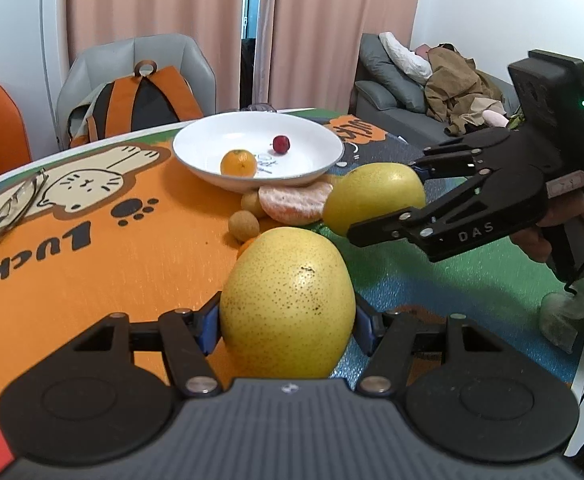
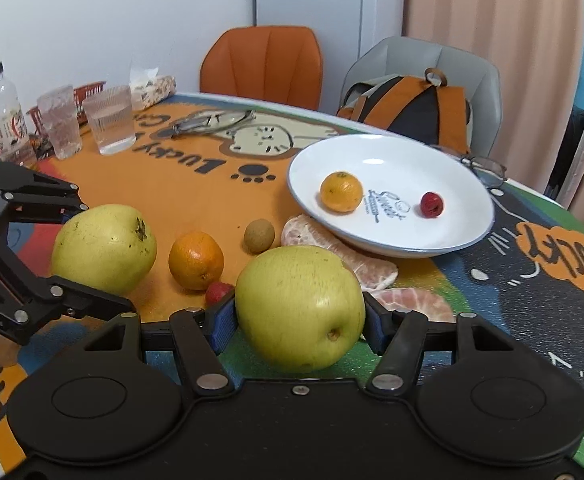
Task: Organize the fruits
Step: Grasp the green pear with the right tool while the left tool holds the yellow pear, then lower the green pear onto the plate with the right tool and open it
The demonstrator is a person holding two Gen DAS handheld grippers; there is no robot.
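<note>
Left tongs point(image 1: 288, 320): clamped on a yellow pear point(image 1: 288, 304), blue pads on both flanks.
Right tongs point(image 2: 298, 320): clamped on a green pear point(image 2: 300, 312).
Plate point(image 2: 452, 236): holds a mandarin point(image 2: 341, 192) and a red berry point(image 2: 432, 204).
Desk point(image 2: 212, 200): orange point(image 2: 196, 255), longan point(image 2: 259, 235) and peeled segments point(image 2: 332, 248) lie between pears and plate.

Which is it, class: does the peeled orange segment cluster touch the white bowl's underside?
Touching. The right wrist view shows the peeled orange segment cluster tucked against the white bowl, its edge disappearing under the rim with no gap.

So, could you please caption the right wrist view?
Right gripper grips a pear before a white plate.
</note>
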